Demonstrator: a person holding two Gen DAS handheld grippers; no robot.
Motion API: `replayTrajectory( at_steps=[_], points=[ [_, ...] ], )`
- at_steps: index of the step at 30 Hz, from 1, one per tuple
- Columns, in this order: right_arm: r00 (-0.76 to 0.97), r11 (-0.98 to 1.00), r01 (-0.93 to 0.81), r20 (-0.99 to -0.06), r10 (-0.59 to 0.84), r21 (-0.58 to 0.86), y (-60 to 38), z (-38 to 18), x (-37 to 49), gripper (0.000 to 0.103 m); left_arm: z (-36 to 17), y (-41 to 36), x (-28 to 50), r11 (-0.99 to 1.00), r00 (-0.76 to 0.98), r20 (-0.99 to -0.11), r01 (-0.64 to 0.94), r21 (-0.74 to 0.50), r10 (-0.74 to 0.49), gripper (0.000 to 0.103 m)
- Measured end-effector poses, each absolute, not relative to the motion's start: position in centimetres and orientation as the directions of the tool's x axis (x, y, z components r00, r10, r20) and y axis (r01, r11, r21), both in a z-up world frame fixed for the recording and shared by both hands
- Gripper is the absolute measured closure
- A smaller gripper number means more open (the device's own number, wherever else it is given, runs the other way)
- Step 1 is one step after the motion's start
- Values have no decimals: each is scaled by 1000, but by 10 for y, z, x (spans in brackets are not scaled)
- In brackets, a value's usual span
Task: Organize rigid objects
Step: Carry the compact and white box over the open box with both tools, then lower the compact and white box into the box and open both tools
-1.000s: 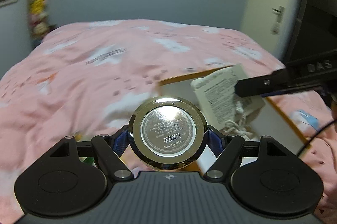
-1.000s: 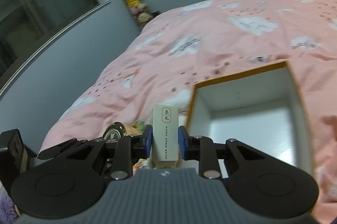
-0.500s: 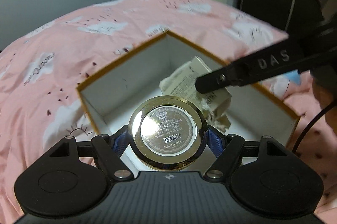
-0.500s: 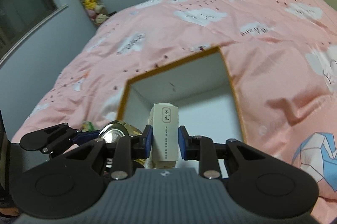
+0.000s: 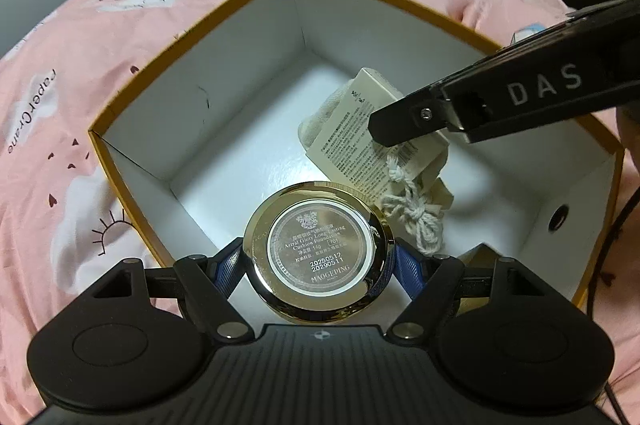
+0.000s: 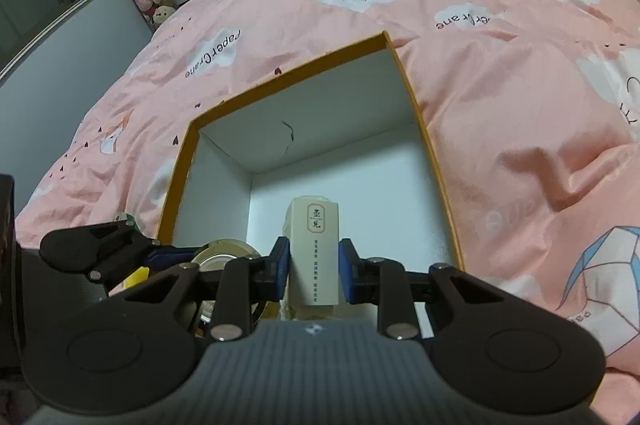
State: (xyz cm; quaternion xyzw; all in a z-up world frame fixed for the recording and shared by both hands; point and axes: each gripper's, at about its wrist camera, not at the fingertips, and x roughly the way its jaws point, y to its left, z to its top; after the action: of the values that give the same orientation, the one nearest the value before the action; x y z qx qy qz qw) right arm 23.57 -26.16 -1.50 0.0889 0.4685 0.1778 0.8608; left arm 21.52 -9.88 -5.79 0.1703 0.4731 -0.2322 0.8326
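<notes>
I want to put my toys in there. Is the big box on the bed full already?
No, the box is open and mostly bare white inside, and the grippers hold their things above its floor.

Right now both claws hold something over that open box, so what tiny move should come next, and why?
Probably lower a little further, then let go. The left gripper is clamped on the round compact and the right gripper on the small carton; both hang over the white floor of the box, not yet resting on it.

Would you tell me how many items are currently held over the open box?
2: a round gold compact in the left gripper, and a slim cream carton in the right gripper.
</notes>
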Motion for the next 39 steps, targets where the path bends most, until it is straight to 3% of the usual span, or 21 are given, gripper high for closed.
replayTrajectory(
  at_steps=[11, 21, 27, 32, 39],
  points=[
    [480, 924, -241, -791, 379, 297, -256, -24, 237, 78, -76, -122, 216, 761, 366, -919, 635, 132, -146, 14],
    [467, 935, -262, -816, 341, 241, -248, -26, 235, 78, -75, -115, 210, 753, 388, -902, 647, 120, -189, 10],
    [456, 939, -269, -830, 320, 215, -247, -27, 235, 78, -60, -98, 213, 808, 408, -870, 589, 19, -277, 11],
    [435, 940, -280, -848, 303, 193, -244, -30, 235, 78, -34, -66, 212, 864, 460, -805, 488, -125, -376, 19],
    [347, 940, -264, -888, 301, 215, -238, -39, 237, 78, -17, -41, 200, 923, 542, -761, 333, -195, -356, 25]
  ],
)
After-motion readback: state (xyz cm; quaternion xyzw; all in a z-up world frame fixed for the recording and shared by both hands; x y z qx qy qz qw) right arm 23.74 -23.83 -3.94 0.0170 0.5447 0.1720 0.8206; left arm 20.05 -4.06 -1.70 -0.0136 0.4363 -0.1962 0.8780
